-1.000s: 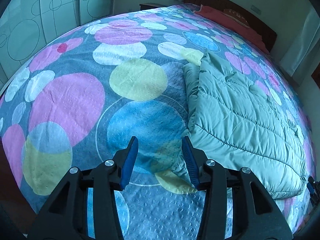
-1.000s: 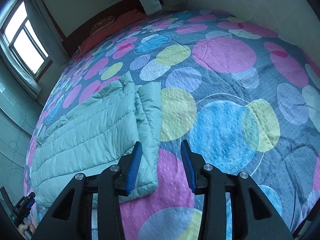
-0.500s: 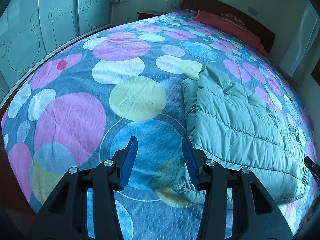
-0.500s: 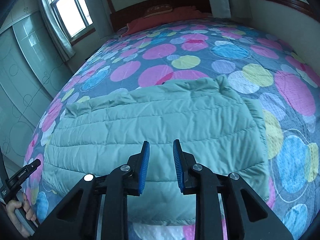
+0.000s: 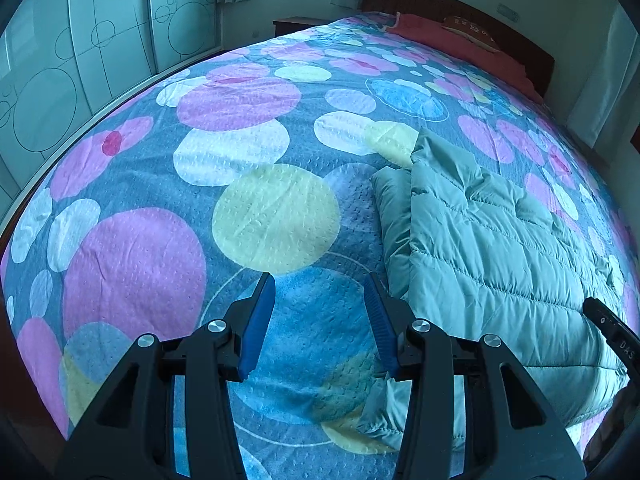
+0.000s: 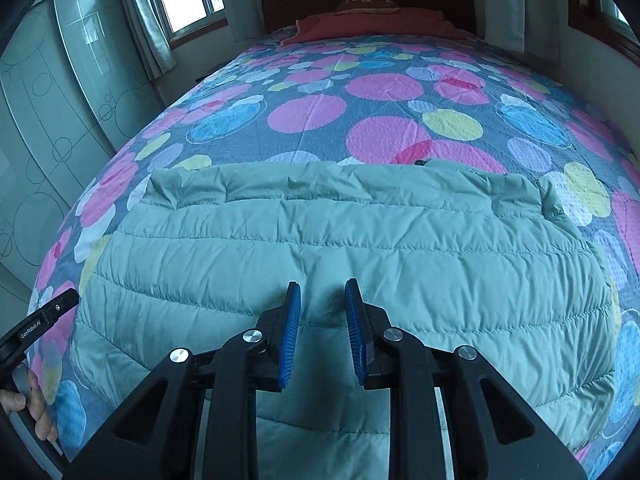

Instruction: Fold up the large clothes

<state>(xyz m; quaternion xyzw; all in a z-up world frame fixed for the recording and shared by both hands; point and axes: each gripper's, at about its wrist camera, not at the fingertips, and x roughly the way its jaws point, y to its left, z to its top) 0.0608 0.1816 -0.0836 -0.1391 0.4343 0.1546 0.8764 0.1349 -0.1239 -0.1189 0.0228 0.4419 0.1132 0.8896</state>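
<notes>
Jacket lies folded flat on bed. Right hand-held gripper over its middle, jaws just narrowed, nothing pinched. Left hand-held gripper spread, empty, beside jacket's edge. Risk: slick puffy layers slide or spring open if only top layer gets grabbed.

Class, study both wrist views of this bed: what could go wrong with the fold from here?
1. The puffy green jacket is slippery and thick; the right tongs, open above it, may pinch only the top layer.
2. The left tongs hang over bare bedspread beside the jacket's edge and might snag it instead.
</notes>
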